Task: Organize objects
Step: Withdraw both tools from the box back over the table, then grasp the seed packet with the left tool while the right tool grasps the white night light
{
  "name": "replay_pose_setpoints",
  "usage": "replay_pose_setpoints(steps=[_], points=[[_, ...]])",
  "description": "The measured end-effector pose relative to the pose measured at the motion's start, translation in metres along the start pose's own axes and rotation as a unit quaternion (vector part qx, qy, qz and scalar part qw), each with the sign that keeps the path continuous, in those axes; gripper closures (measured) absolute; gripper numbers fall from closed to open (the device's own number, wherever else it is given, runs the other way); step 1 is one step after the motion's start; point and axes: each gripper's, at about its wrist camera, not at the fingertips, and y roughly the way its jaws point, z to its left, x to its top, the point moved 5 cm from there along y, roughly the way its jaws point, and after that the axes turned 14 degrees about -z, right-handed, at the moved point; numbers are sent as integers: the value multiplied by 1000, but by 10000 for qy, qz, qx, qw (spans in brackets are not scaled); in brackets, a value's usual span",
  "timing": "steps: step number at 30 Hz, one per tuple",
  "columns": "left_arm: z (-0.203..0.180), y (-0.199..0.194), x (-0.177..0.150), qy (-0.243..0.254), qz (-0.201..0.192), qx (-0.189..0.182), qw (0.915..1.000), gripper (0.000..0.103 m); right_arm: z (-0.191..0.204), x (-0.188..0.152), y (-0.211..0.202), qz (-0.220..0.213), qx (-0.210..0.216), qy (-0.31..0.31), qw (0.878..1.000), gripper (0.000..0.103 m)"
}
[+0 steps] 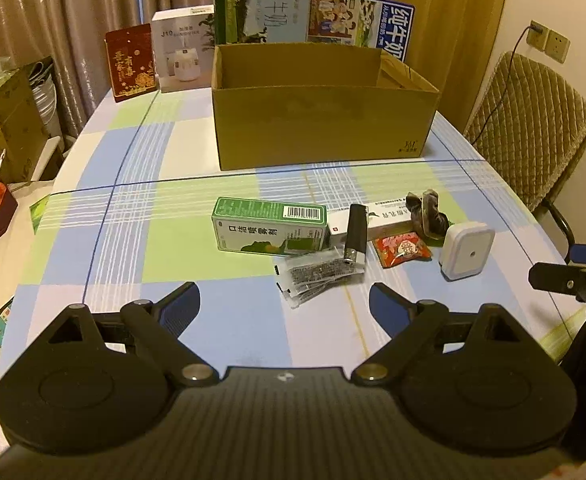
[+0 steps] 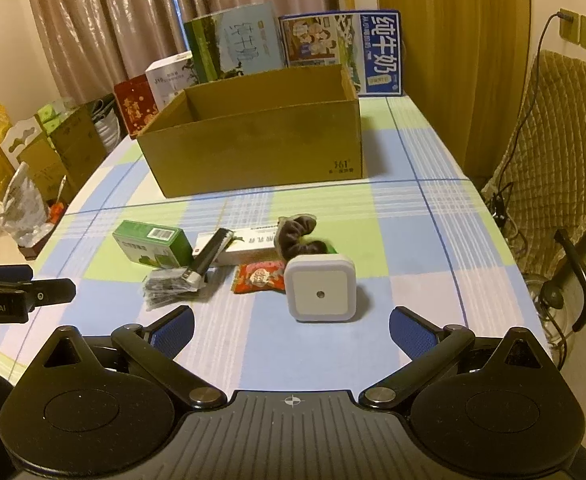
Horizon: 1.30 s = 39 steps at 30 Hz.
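1. both tools hover low over the checked surface (image 1: 105, 240) and neither has anything in it; the left gripper (image 1: 285, 304) has its jaws spread wide, and the right gripper (image 2: 291, 330) is spread just as wide.
2. the things to be tidied lie in a loose cluster between the grippers and the cardboard box (image 1: 325, 128): a green carton (image 1: 269, 224), a long white carton (image 1: 385, 216) beside it, a black lighter (image 1: 355, 236) propped across the two, a clear packet of dark bits (image 1: 317, 274), a red snack sachet (image 1: 403, 249), a dark velvet scrunchie (image 1: 427, 212) and a white square night light (image 2: 320, 289).
3. the box stands open at the top, well behind the cluster; from here its inside looks bare, though i cannot see its floor.
4. so i'd judge nothing has been packed yet and this is the reach for the 1st item.
5. the night light sits right ahead of the right gripper, nearly centred between its jaws, so it looks the likely pick.
6. that would call for moving forward until the jaws straddle its sides, closing, then lifting it clear over the near wall of the box.
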Motion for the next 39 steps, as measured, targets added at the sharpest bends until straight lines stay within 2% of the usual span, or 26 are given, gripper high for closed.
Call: replay_pose_setpoints(steps=[6,17,21,26,34,35,39], points=[[2,18,-5,139,134,-90,9998,14,-5,-4,14,48,-121,13,9999,2],[-3,71,-11,703,387,-499,9955,17,-11,-14,50,207,-176,-83,9996,2],[-12,97,-18,1146,572,-805,9885,18,-14,-15,64,263,-174,-85,9995,2],[-23,124,-28,1749,707,-1070,9762,31,-19,-17,79,326,-192,-104,9992,2],[-39,151,-33,2416,779,-1588,9541,32,-25,-25,97,475,-136,-110,9987,2],[-40,153,-34,2429,819,-1593,9534,33,-25,-26,98,480,-135,-107,9987,2],[-42,149,-35,2131,1003,-1477,9606,46,-28,-26,101,461,-163,-75,9988,2]])
